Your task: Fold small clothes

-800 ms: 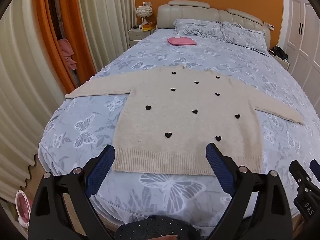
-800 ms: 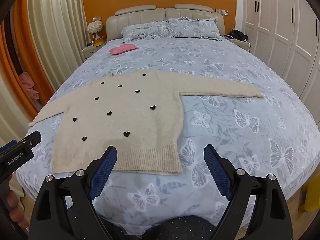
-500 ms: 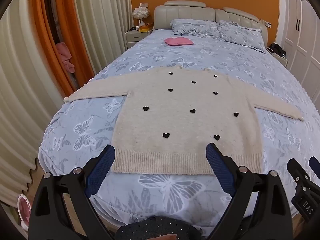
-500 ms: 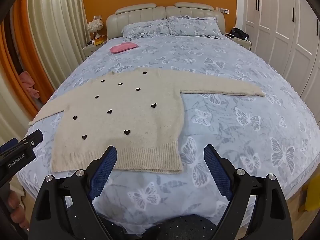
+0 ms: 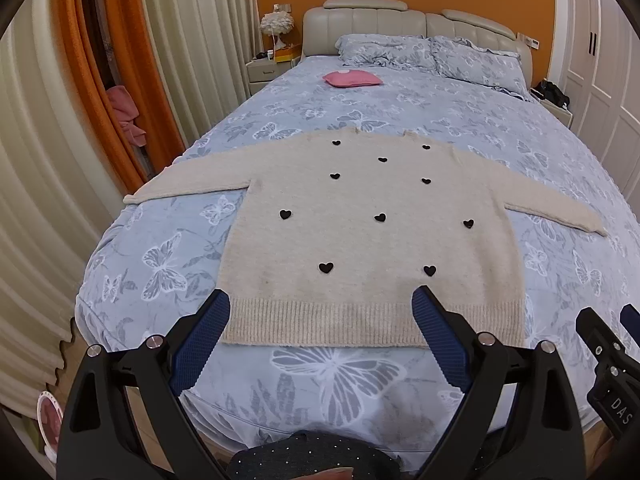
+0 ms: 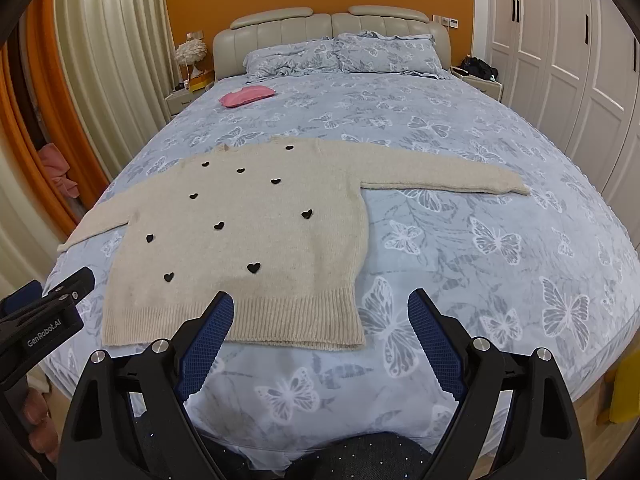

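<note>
While both grippers hang low at the foot of the bed, each has its fingers spread wide and holds nothing: the left gripper frames the ribbed hem in the lower centre, the right gripper frames the hem's right corner. Beyond them the beige sweater lies flat in mid-frame, sleeves stretched to either side. A pink cushion sits near the pillows at top.
</note>
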{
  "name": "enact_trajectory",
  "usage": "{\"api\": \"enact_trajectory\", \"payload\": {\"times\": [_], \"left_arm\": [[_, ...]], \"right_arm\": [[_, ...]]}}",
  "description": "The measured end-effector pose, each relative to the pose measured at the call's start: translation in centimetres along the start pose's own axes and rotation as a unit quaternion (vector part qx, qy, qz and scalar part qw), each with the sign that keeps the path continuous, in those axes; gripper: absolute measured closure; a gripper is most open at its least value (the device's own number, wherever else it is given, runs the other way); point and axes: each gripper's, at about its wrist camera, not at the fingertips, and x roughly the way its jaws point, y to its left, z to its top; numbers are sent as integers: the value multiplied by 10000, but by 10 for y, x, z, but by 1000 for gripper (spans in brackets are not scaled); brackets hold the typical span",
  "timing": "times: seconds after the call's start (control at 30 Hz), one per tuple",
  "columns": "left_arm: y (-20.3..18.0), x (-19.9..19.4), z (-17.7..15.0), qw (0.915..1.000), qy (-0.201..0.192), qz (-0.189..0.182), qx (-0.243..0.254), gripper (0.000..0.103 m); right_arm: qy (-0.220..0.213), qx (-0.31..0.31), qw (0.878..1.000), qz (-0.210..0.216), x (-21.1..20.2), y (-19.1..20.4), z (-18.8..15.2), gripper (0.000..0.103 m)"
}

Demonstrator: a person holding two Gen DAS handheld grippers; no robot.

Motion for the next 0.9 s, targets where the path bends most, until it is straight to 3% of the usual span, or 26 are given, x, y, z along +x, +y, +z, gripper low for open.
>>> {"api": "enact_trajectory", "payload": {"times": [0.9], "left_arm": [[-3, 1, -1, 10000, 42, -78, -5, 13]], "right_arm": [[-7, 21, 10000, 25, 1, 0, 1, 16]]}}
